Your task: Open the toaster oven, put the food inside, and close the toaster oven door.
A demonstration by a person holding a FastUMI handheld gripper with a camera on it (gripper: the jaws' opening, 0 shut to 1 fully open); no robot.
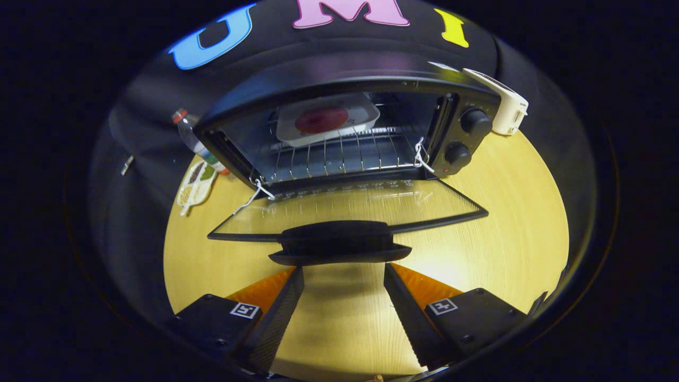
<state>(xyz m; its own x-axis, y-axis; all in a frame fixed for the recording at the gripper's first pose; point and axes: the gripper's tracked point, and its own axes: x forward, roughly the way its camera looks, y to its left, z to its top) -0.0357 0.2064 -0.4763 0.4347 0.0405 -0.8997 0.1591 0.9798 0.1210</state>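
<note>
Gripper view: the gripper [344,276] has its 2 fingers spread apart, holding nothing, above a pale wooden worktop [509,239], their tips just short of the handle [339,245] of the toaster oven [350,127] door [347,209], which lies folded down flat toward them. Beyond the door, inside the oven, a white tray holding round red food [321,120] rests on the wire rack [339,154], with 2 black knobs [475,121] on the panel to its right. A plastic bottle [192,139] and a leaf-shaped card [196,183] lie left of the oven, and a white device [504,106] sits at its right rear corner.
</note>
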